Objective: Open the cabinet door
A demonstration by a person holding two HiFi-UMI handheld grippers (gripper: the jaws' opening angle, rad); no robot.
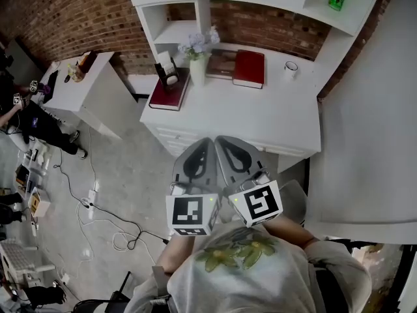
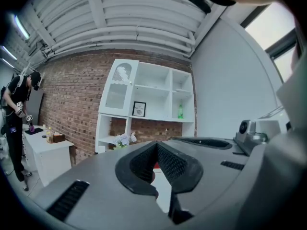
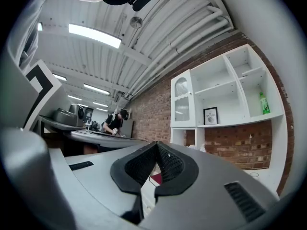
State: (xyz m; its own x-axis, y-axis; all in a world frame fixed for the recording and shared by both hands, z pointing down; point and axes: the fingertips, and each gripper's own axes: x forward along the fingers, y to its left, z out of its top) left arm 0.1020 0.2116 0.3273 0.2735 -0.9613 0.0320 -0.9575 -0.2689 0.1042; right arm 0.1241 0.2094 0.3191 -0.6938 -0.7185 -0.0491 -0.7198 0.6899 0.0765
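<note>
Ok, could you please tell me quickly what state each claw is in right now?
Left claw: closed, holding nothing.
Right claw: closed, holding nothing.

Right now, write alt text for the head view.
The left gripper and right gripper, both shut, point side by side at a white cabinet whose top holds two red books, a flower vase and a mug.

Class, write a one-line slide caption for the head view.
Left gripper and right gripper, both shut and empty, face the white cabinet bearing red books and flowers.
</note>
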